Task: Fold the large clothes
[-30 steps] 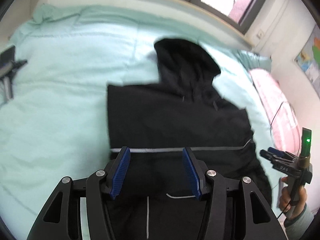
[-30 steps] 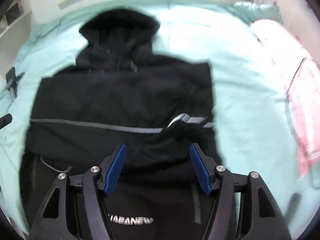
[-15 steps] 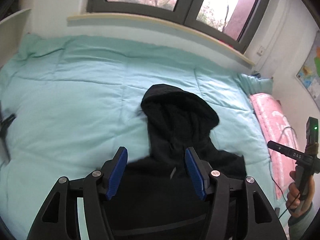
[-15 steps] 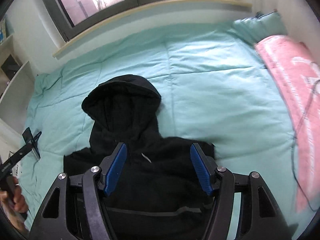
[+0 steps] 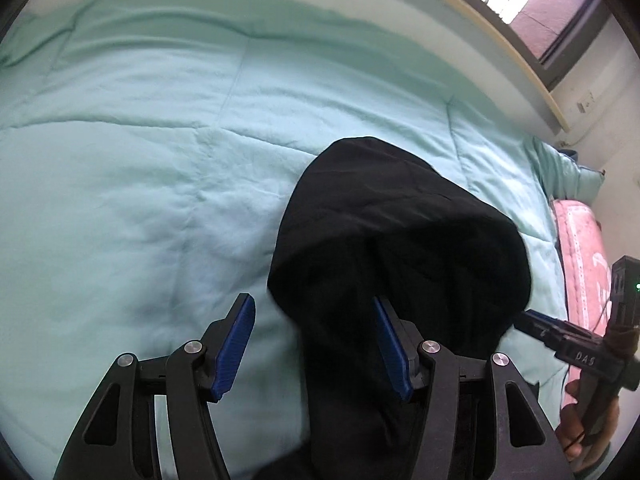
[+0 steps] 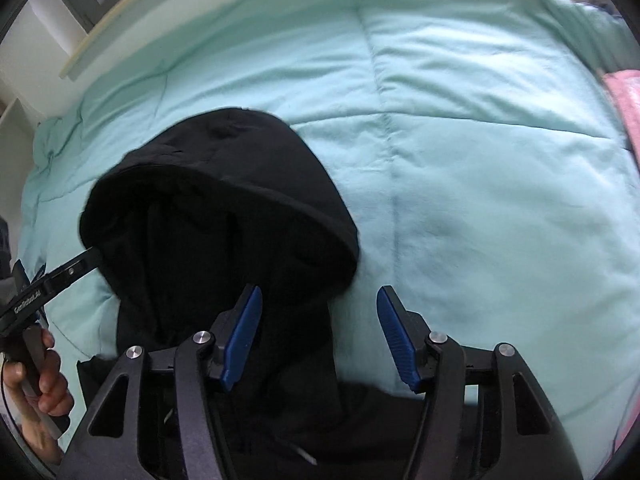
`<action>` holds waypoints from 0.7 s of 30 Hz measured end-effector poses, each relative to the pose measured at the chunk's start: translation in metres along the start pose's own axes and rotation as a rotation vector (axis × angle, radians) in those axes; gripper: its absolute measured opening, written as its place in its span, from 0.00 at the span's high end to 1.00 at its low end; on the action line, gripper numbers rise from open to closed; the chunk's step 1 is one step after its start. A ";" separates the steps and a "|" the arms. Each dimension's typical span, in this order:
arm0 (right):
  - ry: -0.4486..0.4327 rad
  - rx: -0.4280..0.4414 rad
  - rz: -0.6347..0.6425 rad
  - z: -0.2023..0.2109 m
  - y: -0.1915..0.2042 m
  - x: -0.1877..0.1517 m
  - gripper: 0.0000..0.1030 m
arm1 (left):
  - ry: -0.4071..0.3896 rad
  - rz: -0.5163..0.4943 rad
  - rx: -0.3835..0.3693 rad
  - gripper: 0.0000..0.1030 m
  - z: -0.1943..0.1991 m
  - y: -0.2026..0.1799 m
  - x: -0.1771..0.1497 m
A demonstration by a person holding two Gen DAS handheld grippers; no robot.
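Observation:
A black hooded jacket lies flat on a mint green quilt; its hood (image 5: pixel 400 232) fills the middle of the left wrist view and shows in the right wrist view (image 6: pixel 224 208) too. My left gripper (image 5: pixel 314 346) is open and empty over the hood's left edge. My right gripper (image 6: pixel 320 336) is open and empty over the hood's right edge. The right gripper's tip shows in the left wrist view (image 5: pixel 560 340) by the hood; the left gripper's tip shows in the right wrist view (image 6: pixel 60 276) touching the hood's left rim. The jacket's body is mostly hidden under the grippers.
The quilt (image 5: pixel 140 160) covers the bed out to a wall and windowsill (image 5: pixel 500 40) at the back. A pink pillow or blanket (image 5: pixel 580 264) lies along the right side, also in the right wrist view (image 6: pixel 624 96).
Both grippers have moved forward from the jacket's body to the hood and lower toward it. Both stay open and empty. The jacket has not moved.

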State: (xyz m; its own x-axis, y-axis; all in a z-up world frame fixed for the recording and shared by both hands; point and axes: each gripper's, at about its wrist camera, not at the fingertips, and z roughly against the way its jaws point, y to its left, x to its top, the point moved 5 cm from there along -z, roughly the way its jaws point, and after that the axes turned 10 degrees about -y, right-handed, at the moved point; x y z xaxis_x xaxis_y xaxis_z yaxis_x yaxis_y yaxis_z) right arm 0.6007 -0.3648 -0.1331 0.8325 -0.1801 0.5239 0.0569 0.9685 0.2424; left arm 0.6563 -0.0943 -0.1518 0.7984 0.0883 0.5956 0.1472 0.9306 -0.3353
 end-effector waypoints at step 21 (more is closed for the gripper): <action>0.053 0.070 -0.035 -0.051 -0.045 -0.038 0.86 | 0.110 0.164 -0.069 0.74 -0.032 0.077 -0.046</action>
State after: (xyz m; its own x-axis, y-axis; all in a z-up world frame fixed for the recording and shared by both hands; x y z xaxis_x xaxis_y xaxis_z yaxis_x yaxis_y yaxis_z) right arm 0.5946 -0.3926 -0.2054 0.8590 -0.2025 0.4702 0.0495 0.9470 0.3175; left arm 0.6498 -0.0383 -0.2282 0.8733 0.1935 0.4471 0.0468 0.8802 -0.4724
